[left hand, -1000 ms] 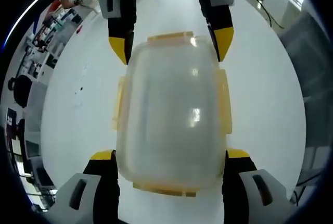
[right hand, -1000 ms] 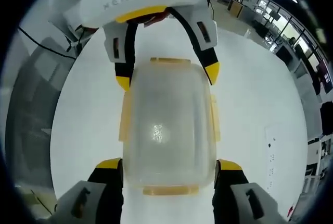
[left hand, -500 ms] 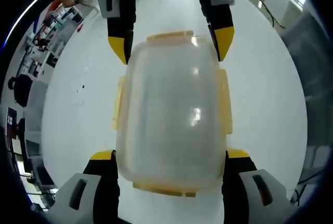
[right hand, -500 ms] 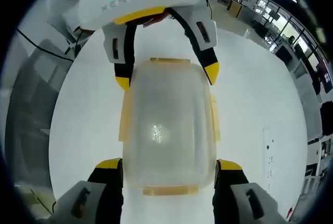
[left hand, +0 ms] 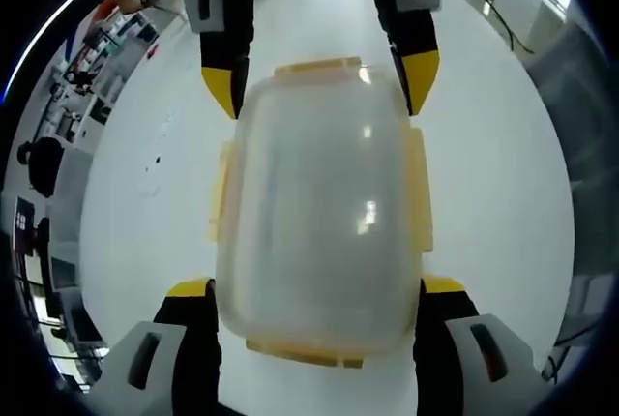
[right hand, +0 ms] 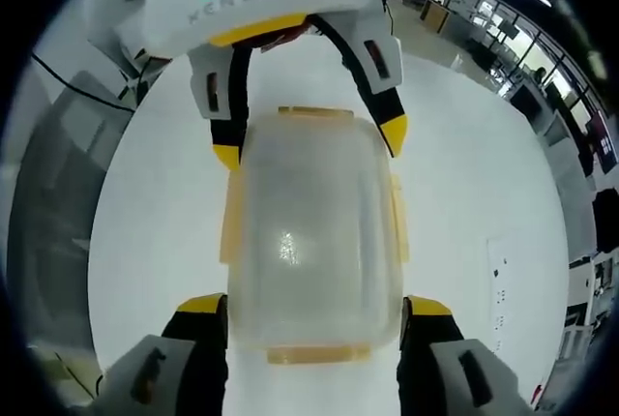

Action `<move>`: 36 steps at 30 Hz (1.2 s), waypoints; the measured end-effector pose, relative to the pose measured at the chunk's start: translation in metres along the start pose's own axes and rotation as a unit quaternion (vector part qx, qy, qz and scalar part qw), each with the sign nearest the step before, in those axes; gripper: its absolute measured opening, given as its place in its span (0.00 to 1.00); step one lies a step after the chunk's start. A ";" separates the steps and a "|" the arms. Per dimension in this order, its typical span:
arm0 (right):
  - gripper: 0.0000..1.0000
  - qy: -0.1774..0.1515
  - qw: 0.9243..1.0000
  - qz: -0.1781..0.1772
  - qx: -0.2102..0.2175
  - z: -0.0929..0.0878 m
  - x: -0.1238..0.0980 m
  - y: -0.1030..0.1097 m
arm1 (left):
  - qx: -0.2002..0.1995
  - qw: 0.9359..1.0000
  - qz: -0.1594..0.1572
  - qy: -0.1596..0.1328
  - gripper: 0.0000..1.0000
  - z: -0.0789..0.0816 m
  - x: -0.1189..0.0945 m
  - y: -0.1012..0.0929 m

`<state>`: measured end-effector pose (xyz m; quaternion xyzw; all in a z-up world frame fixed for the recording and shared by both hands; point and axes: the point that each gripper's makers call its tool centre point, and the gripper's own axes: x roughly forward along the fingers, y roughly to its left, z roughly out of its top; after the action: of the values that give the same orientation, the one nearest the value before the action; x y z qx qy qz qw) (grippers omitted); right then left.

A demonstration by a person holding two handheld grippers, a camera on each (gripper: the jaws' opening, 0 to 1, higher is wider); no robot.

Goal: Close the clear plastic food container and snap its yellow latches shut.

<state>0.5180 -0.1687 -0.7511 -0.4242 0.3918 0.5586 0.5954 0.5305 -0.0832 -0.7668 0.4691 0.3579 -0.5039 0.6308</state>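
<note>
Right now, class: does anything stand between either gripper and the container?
Nothing visible does. The left gripper straddles one end of the container and the right gripper the other end, jaws on either side of it, on a bare white table.

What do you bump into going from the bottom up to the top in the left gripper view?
Left gripper → near yellow latch → clear container → far yellow latch → right gripper → white table.
</note>
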 end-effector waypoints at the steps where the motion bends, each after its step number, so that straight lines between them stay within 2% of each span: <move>1: 0.72 0.001 1.000 -0.001 -0.001 0.000 0.000 0.000 | -0.001 1.000 0.001 -0.002 0.81 0.000 0.000 0.000; 5: 0.76 -0.012 1.000 -0.002 0.011 0.003 0.000 0.002 | -0.010 1.000 0.005 -0.006 0.82 -0.001 -0.001 -0.001; 8: 0.79 -0.009 1.000 -0.018 0.000 -0.001 -0.001 0.000 | -0.014 1.000 0.007 -0.006 0.83 -0.003 -0.002 -0.002; 22: 0.75 -0.031 0.998 -0.045 0.031 -0.007 -0.016 0.001 | -0.044 0.998 0.028 -0.026 0.84 -0.002 -0.016 -0.004; 25: 0.72 -0.032 0.997 -0.053 0.037 -0.011 -0.019 0.004 | -0.048 0.998 0.030 -0.027 0.84 -0.004 -0.019 -0.007; 36: 0.75 -0.051 0.994 -0.069 0.070 -0.013 -0.024 0.023 | -0.084 0.995 0.041 -0.030 0.83 -0.015 -0.032 -0.017</move>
<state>0.4932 -0.1889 -0.7342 -0.3784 0.3689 0.5078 0.6803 0.5070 -0.0602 -0.7459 0.4137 0.3605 -0.4591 0.6987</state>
